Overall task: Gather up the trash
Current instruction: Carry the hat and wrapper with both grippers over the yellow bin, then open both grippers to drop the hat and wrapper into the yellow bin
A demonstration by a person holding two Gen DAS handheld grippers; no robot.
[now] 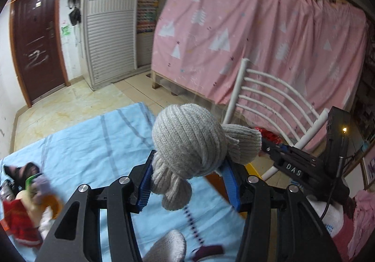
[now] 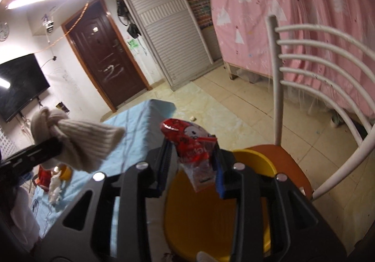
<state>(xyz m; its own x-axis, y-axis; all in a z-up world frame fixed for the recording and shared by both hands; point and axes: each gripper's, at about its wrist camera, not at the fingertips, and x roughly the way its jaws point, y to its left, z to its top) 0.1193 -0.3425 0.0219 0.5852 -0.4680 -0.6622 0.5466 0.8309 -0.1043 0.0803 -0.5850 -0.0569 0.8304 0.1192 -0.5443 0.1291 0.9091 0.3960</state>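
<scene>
While both tongs are loaded, the step in hand looks like carrying trash to the bin. Left tongs (image 1: pixel 187 166) are clenched on a knotted grey knit sock (image 1: pixel 189 140), raised above the blue-sheeted bench (image 1: pixel 77 144). Right tongs (image 2: pixel 192 159) grip a red snack wrapper (image 2: pixel 189 142) directly over the yellow bin (image 2: pixel 211 210) on the orange chair seat (image 2: pixel 288 161). Next move likely: release wrapper, then bring sock across.
</scene>
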